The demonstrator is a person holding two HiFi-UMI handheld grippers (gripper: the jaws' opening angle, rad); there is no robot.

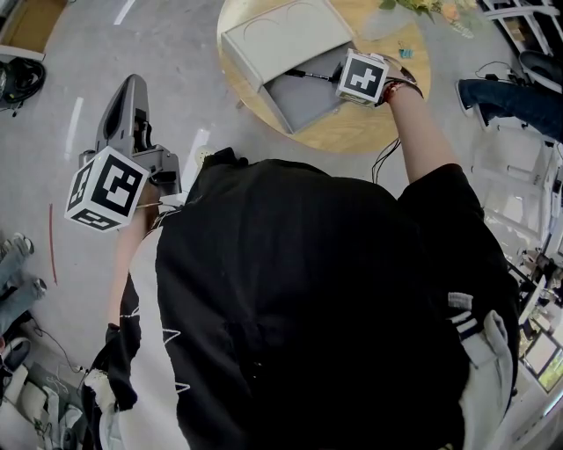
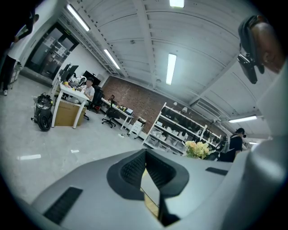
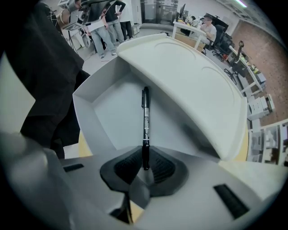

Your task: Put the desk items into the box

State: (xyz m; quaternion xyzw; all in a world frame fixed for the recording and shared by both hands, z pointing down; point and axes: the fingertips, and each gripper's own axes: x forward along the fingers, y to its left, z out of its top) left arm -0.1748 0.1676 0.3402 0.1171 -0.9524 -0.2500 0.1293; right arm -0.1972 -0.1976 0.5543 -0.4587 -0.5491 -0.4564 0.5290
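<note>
An open grey box (image 1: 299, 104) lies on the round wooden table (image 1: 365, 130), its pale lid (image 1: 283, 35) tipped back. My right gripper (image 1: 341, 76) reaches over the box and is shut on a black pen (image 3: 145, 117). The pen points out from the jaws above the box's floor (image 3: 112, 117), with the lid (image 3: 193, 85) to its right. In the head view the pen (image 1: 310, 75) shows as a thin dark line over the box. My left gripper (image 1: 130, 110) is held out over the floor, far left of the table. Its jaws (image 2: 146, 155) are shut with nothing between them.
A bunch of flowers (image 1: 424, 7) and a small blue item (image 1: 405, 53) sit at the table's far side. A seated person's legs (image 1: 506, 97) are to the right. A cable (image 1: 384, 158) hangs off the table's near edge. Shelving (image 2: 180, 128) lines the far wall.
</note>
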